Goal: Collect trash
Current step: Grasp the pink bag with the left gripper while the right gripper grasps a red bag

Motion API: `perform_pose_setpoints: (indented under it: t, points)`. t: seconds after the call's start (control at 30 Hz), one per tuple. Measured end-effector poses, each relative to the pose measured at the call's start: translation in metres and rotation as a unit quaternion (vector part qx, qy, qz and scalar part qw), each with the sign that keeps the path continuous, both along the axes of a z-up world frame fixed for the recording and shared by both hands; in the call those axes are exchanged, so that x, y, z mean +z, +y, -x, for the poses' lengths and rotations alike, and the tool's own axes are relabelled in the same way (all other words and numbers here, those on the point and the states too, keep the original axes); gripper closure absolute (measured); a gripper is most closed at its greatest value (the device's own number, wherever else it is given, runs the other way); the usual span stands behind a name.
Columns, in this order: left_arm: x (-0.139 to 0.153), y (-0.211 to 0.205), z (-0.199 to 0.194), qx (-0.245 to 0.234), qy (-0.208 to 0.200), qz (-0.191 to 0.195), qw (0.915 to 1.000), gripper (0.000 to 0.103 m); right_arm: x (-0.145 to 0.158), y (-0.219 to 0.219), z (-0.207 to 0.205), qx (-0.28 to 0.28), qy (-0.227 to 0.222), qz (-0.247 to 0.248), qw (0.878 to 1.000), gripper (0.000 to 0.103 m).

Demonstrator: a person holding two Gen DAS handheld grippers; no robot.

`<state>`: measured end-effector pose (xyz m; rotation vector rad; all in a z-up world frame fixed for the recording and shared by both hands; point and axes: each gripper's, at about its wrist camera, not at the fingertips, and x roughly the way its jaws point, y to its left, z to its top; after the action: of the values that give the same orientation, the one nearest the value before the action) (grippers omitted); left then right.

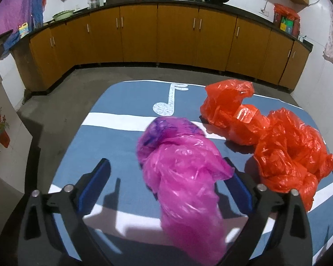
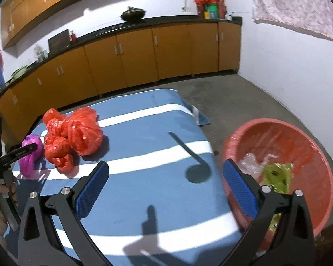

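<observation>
On the blue striped table [image 2: 144,119] the red basin [image 2: 304,155] is waiting off its right edge, already holding scraps. The red bags [image 1: 277,141] are lying beside the pink bag [image 1: 179,168], whose long axis is running away from the camera. The left gripper [image 1: 166,181] is straddling it wide open, gripping nothing; closing comes next. The right gripper [image 2: 164,184] is hovering agape, empty

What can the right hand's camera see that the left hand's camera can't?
Only the right wrist view shows the round red plastic basin with the green wrapper inside.

Only the left wrist view shows the white music note on the cloth.

Both show the crumpled pink plastic bag, the crumpled red plastic bags, the blue striped cloth and the orange cabinets.
</observation>
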<state>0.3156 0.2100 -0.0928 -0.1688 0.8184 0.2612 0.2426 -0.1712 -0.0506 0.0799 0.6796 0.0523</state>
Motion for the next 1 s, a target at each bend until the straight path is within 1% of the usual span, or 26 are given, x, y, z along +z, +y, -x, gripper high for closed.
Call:
perform_pose_setpoints:
  t: [0.03, 0.07, 0.17, 0.3, 0.43, 0.57, 0.7, 0.77, 0.87, 0.9, 0.93, 0.97, 1.0]
  points:
    - [-0.001, 0.000, -0.002, -0.005, 0.001, 0.003, 1.0000, 0.018, 0.000, 0.005, -0.003, 0.005, -0.001, 0.000, 1.000, 0.002]
    - [-0.002, 0.000, -0.004, -0.009, 0.001, 0.003, 1.0000, 0.021, 0.001, 0.010, -0.006, 0.010, -0.002, 0.000, 1.000, 0.002]
    - [-0.006, -0.001, -0.006, -0.019, 0.004, -0.001, 0.9998, 0.036, 0.005, 0.025, -0.017, 0.024, -0.008, -0.005, 1.000, 0.002]
    - [-0.006, -0.001, -0.003, -0.026, -0.004, 0.000, 0.9996, 0.042, 0.011, 0.047, -0.033, 0.050, -0.015, -0.004, 0.999, 0.002]
    - [-0.004, 0.003, 0.005, -0.024, -0.011, 0.001, 0.9996, 0.043, 0.014, 0.074, -0.057, 0.083, -0.018, 0.008, 0.996, 0.004]
    - [0.000, 0.010, 0.022, -0.022, -0.018, 0.007, 0.9996, 0.043, 0.010, 0.102, -0.081, 0.114, -0.006, 0.010, 0.993, 0.008]
    - [0.005, 0.018, 0.040, -0.018, -0.025, 0.014, 0.9994, 0.043, -0.005, 0.128, -0.107, 0.142, 0.025, 0.027, 0.989, 0.015]
    - [0.007, 0.020, 0.047, -0.017, -0.027, 0.018, 0.9993, 0.043, -0.014, 0.136, -0.114, 0.146, 0.042, 0.039, 0.988, 0.018]
    - [0.009, 0.022, 0.054, -0.016, -0.028, 0.022, 0.9992, 0.043, -0.029, 0.140, -0.123, 0.149, 0.076, 0.050, 0.985, 0.027]
    - [0.010, 0.022, 0.056, -0.018, -0.029, 0.022, 0.9992, 0.043, -0.035, 0.140, -0.126, 0.155, 0.092, 0.046, 0.982, 0.033]
    - [0.011, 0.022, 0.057, -0.018, -0.030, 0.022, 0.9991, 0.043, -0.037, 0.140, -0.126, 0.158, 0.099, 0.044, 0.981, 0.038]
    - [0.012, 0.021, 0.058, -0.020, -0.031, 0.022, 0.9991, 0.043, -0.038, 0.138, -0.124, 0.159, 0.100, 0.042, 0.981, 0.040]
    - [0.012, 0.020, 0.059, -0.021, -0.032, 0.022, 0.9990, 0.043, -0.039, 0.135, -0.121, 0.160, 0.097, 0.042, 0.982, 0.044]
